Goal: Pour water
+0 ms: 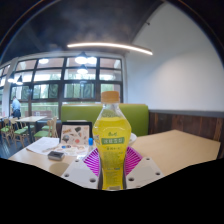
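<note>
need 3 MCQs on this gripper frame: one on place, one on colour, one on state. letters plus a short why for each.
1. Where is the bottle relative to the gripper?
A. Between the two fingers
B. Far off on the green sofa
C. Lying on the floor

2. What colour is the bottle's cap?
A. Blue
B. Orange
C. Black

3. What state is the bottle in?
A. Tipped on its side, cap off
B. Upside down
C. Upright, cap on

Key:
1 A: the bottle rises between the pink pads, with the wooden table behind it.
2 B: the cap is orange, above the yellow liquid and the green label.
3 C: the bottle stands vertical and the cap sits on its neck.

Whether the fingers press on the bottle cannot be told from this view.
</note>
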A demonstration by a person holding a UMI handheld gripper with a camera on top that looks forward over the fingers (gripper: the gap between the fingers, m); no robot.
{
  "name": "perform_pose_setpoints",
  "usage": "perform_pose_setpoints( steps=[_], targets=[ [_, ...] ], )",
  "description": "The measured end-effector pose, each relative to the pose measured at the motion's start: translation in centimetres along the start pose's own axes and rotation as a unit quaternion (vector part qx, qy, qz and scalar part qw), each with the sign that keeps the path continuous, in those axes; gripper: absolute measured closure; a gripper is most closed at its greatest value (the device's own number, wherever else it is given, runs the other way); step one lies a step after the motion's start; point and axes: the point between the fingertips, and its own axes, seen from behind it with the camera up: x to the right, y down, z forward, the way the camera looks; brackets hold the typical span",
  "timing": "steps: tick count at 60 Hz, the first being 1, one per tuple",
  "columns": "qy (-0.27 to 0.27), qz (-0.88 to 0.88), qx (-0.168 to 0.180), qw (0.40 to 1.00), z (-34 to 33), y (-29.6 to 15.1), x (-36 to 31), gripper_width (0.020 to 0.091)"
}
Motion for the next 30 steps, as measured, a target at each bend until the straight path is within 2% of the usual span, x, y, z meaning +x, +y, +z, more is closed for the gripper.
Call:
perform_pose_setpoints(
  steps=[5,7,8,12,14,23,26,30],
  targets=[
    [0.007,-0.008,-0.014,1.0,0.6,2.4,2.3,0.0841],
    [0.007,0.013,-0.009,1.0,-0.3,5.2,2.0,0.0841],
    [0.004,0.01,-0.027,1.0,1.1,3.6,2.1,0.0841],
    [-0.004,0.024,-0.048,0.999,0.9,4.8,2.4,0.083],
    [-0.008,0.016,-0.034,0.999,0.8,4.1,2.4,0.0836],
    [-0.009,-0.005,-0.028,1.0,0.4,4.1,2.9,0.0822],
    [-0.01,-0.008,-0.028,1.0,0.4,3.5,2.6,0.0764],
    [-0.015,-0.002,-0.04,0.999,1.0,3.6,2.5,0.064]
  ],
)
